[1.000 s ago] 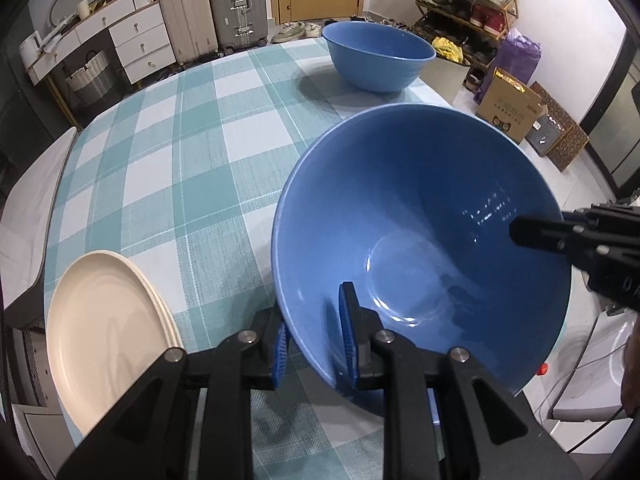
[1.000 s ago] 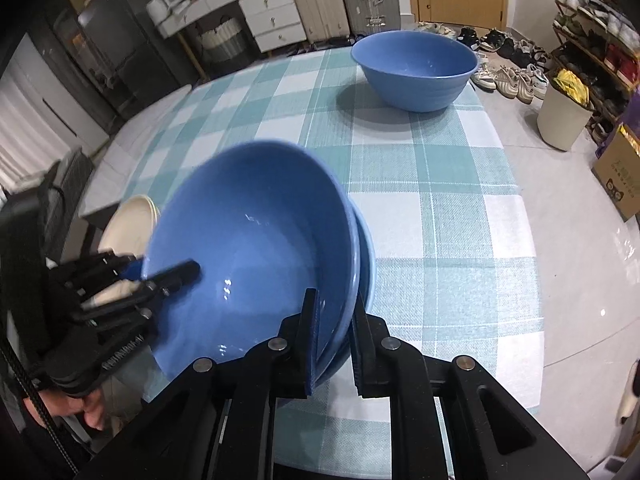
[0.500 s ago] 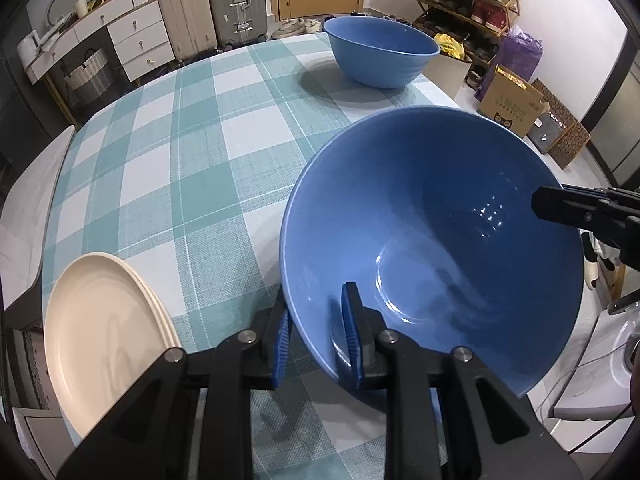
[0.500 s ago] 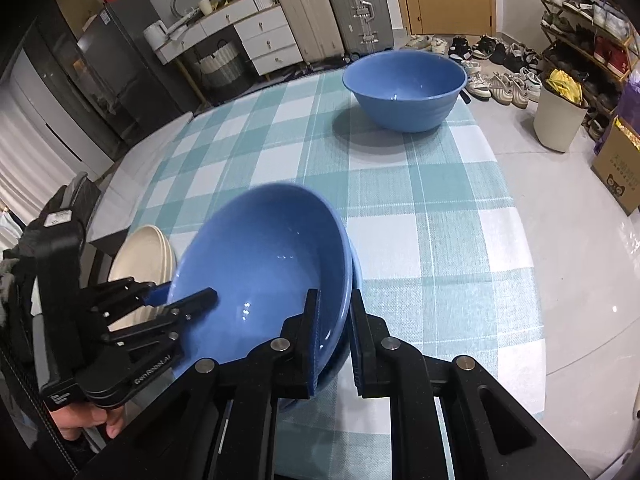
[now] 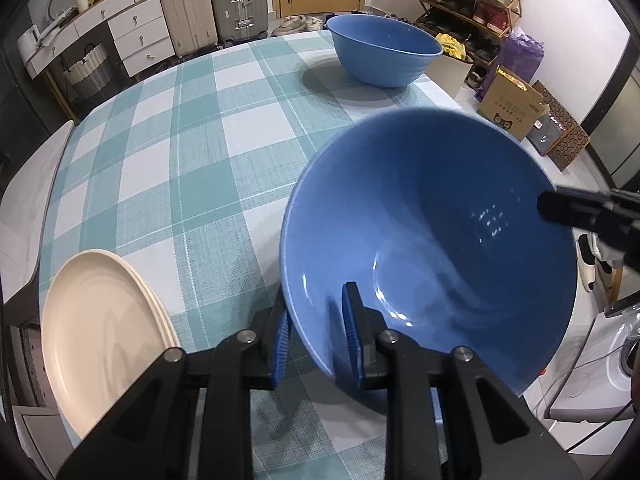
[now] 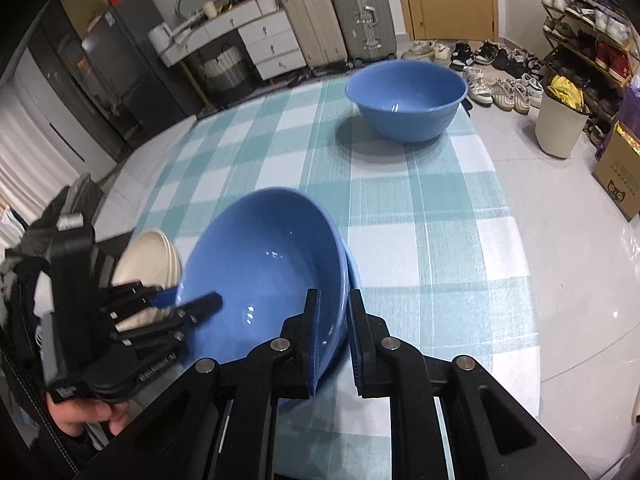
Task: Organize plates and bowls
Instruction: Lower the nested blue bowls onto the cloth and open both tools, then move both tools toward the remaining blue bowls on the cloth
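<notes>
Two nested blue bowls (image 6: 264, 280) tilt over the near edge of the checked table (image 5: 192, 152); the lower bowl shows only as a second rim (image 6: 352, 268). My left gripper (image 5: 316, 340) is shut on the near rim of the blue bowl (image 5: 432, 240), one pad inside and one outside. Across the bowls, my right gripper (image 6: 334, 320) is shut on both rims. Each gripper also shows in the other's view: the right gripper (image 5: 560, 208) and the left gripper (image 6: 180, 304). A stack of cream plates (image 5: 104, 340) lies left of the bowls. Another blue bowl (image 5: 384, 52) stands at the far side.
A person's hand (image 6: 80, 416) holds the left gripper. Suitcases (image 5: 212, 0), a white drawer unit (image 5: 132, 36), a shoe rack (image 5: 472, 8) and a cardboard box (image 5: 512, 108) surround the table. A white bin (image 6: 560, 124) stands on the floor to the right.
In the right wrist view the nested bowls look smaller and sit lower in the picture. In the left wrist view the bowl has shifted slightly right. Both grippers stay on the rims.
</notes>
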### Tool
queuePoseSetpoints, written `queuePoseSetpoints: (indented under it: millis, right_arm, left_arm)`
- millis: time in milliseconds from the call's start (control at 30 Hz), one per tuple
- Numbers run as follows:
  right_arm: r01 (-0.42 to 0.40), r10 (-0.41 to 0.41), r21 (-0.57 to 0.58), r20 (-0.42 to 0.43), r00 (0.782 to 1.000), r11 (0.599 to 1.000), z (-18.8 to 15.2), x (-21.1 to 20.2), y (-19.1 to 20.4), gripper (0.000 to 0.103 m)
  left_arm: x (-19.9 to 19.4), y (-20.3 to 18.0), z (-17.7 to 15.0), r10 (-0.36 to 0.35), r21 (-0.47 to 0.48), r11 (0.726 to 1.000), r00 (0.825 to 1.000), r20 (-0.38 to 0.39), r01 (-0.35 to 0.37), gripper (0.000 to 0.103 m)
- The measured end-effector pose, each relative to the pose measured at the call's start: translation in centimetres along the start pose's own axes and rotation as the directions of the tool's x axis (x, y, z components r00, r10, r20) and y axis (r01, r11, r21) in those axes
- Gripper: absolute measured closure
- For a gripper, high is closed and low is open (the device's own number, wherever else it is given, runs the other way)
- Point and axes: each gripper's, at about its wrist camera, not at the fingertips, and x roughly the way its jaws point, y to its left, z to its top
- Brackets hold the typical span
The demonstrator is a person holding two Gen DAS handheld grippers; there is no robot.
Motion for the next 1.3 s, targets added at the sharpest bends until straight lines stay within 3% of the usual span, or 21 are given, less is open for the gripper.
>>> queuePoseSetpoints:
  millis: [100,200,467,567,600,767,967,1067,1167,1300]
  right_arm:
    - [0.059,-0.059,-0.032,-0.023,0.998,0.998,-0.3,0.8,0.0,0.09]
    - [0.134,-0.133,-0.055,0.029,0.991,0.989,-0.1,0.3,-0.2,0.09]
    - [0.069,-0.067,-0.038,0.067,0.996,0.997,0.7,-0.3,-0.2,0.09]
    - [0.05,-0.045,-0.04,0.113,0.993,0.998,0.7,-0.9,0.3,0.089]
    - [0.031,-0.026,-0.037,0.136,0.99,0.999,0.8,-1.3,0.4,0.086]
    - [0.021,-0.015,-0.019,0.257,0.966,1.0,0.8,-3.4,0.9,0.044]
    - [0.018,-0.001,-0.046,0.358,0.934,0.999,0.5,-4.9,2.2,0.021]
    - [0.044,-0.006,-0.082,0.412,0.911,0.996,0.0,-5.5,3.1,0.013]
    - [0.031,0.01,-0.088,0.435,0.9,0.996,-0.2,-5.7,3.3,0.013]
    - [-0.015,0.054,-0.088,0.463,0.885,0.996,-0.5,-5.7,2.8,0.012]
  left_arm:
    - [-0.1,0.1,0.0,-0.002,-0.003,1.0,1.0,0.002,0.002,0.078]
    - [-0.3,0.3,0.1,0.001,-0.005,1.0,1.0,0.01,-0.001,0.074]
    - [-0.8,0.8,0.3,0.001,-0.027,1.0,0.999,0.035,0.0,0.072]
    - [-2.0,1.1,0.2,0.007,-0.053,0.999,0.996,0.092,-0.002,0.057]
    - [-2.5,1.2,0.2,0.009,-0.063,0.998,0.993,0.12,-0.002,0.055]
    - [-4.1,1.6,0.5,0.03,-0.091,0.996,0.984,0.173,-0.014,0.055]
    - [-5.0,2.0,0.5,0.055,-0.129,0.991,0.974,0.221,-0.027,0.052]
    - [-5.1,2.0,0.5,0.052,-0.126,0.992,0.97,0.236,-0.023,0.049]
    - [-5.5,2.1,0.5,0.067,-0.136,0.99,0.961,0.269,-0.031,0.043]
    - [-6.5,2.0,0.4,0.079,-0.138,0.99,0.938,0.338,-0.034,0.008]
